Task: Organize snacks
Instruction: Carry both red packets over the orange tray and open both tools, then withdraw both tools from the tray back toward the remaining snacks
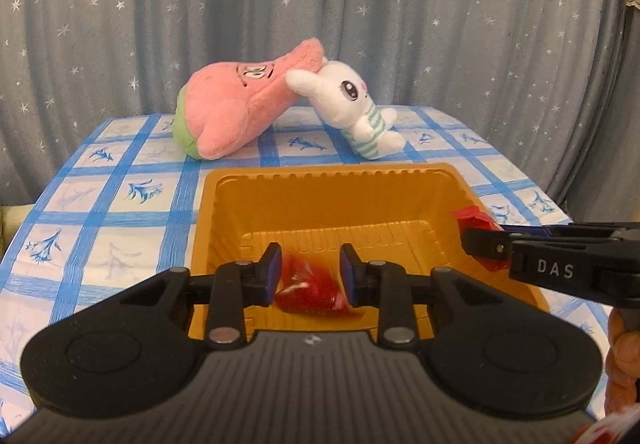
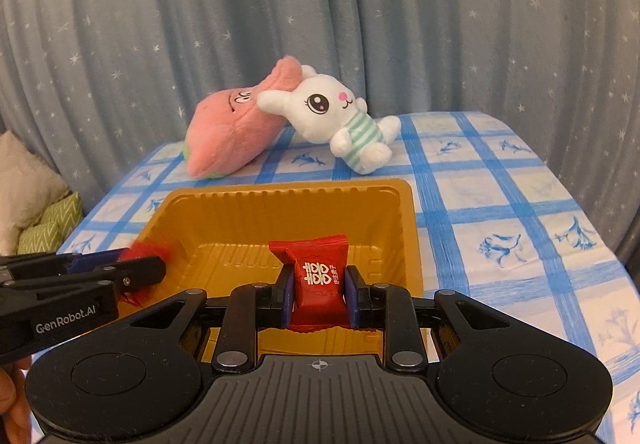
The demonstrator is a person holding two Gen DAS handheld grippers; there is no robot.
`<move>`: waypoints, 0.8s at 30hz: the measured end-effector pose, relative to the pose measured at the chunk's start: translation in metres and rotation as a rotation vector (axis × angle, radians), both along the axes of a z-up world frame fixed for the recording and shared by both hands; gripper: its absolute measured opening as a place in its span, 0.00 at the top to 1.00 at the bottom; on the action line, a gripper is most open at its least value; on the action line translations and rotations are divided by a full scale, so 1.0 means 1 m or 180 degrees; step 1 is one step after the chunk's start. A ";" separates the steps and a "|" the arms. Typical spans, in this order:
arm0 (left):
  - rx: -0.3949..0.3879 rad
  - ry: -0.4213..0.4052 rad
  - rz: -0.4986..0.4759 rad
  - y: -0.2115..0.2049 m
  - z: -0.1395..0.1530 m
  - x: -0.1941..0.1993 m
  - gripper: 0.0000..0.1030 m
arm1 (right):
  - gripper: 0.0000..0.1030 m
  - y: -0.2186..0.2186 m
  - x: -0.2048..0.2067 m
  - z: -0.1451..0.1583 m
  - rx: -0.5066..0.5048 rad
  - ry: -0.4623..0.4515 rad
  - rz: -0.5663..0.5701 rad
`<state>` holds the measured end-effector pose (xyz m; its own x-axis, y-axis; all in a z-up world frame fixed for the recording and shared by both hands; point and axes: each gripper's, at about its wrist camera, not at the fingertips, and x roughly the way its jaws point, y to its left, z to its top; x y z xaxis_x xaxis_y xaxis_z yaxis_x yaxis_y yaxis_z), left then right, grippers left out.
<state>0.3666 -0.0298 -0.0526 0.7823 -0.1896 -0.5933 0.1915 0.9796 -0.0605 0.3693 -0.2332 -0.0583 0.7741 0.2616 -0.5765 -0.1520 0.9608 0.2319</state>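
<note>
A golden plastic tray point(image 1: 320, 174) stands on the table right below both grippers. My left gripper point(image 1: 310, 264) hangs over the tray's near part. A red wrapped candy point(image 1: 310, 292) sits blurred between and just under its blue pads, and they do not seem to press on it. In the right wrist view the left gripper point(image 2: 156, 264) comes in from the left with that candy point(image 2: 144, 250) at its tip. My right gripper point(image 2: 318, 284) is shut on another red candy point(image 2: 318, 276) with white characters, held over the tray point(image 2: 280, 190). It shows at the right as right gripper point(image 1: 480, 244).
A pink plush point(image 1: 232, 104) and a white bunny plush point(image 1: 352, 104) lie behind the tray on the blue checked tablecloth point(image 1: 100, 204). A starred grey curtain closes off the back. Cushions point(image 2: 36, 204) sit off the table's left. A hand point(image 1: 624, 364) shows at the right edge.
</note>
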 end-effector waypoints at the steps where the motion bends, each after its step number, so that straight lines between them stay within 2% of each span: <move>1: 0.0000 0.0014 0.0013 0.002 -0.001 0.000 0.70 | 0.75 0.001 0.001 -0.001 0.0021 0.0021 -0.0001; 9: 0.0003 0.0056 0.0136 0.019 0.000 -0.001 0.69 | 0.75 0.006 0.003 -0.004 0.0070 0.0076 0.0055; 14: 0.0020 0.0051 0.0102 0.020 0.000 -0.004 0.67 | 0.75 0.009 0.001 -0.003 0.0106 0.0031 0.0082; 17: 0.0012 0.0066 0.0097 0.021 -0.001 -0.004 0.63 | 0.74 0.009 0.002 -0.002 0.0150 -0.0009 0.0082; 19: 0.0005 0.0078 0.0099 0.021 -0.001 -0.004 0.59 | 0.67 0.008 0.004 -0.002 0.0210 0.0020 0.0106; 20: 0.0003 0.0082 0.0098 0.022 -0.001 -0.004 0.59 | 0.53 0.007 0.004 -0.002 0.0247 0.0019 0.0089; 21: 0.0006 0.0085 0.0096 0.021 -0.001 -0.004 0.59 | 0.43 0.006 0.004 -0.001 0.0267 0.0003 0.0068; 24: 0.0015 0.0079 0.0077 0.021 -0.001 -0.006 0.58 | 0.42 0.003 0.003 0.001 0.0262 -0.0033 0.0003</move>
<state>0.3607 -0.0093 -0.0537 0.7716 -0.1679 -0.6135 0.1661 0.9842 -0.0605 0.3723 -0.2306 -0.0570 0.7796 0.3085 -0.5449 -0.1557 0.9384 0.3086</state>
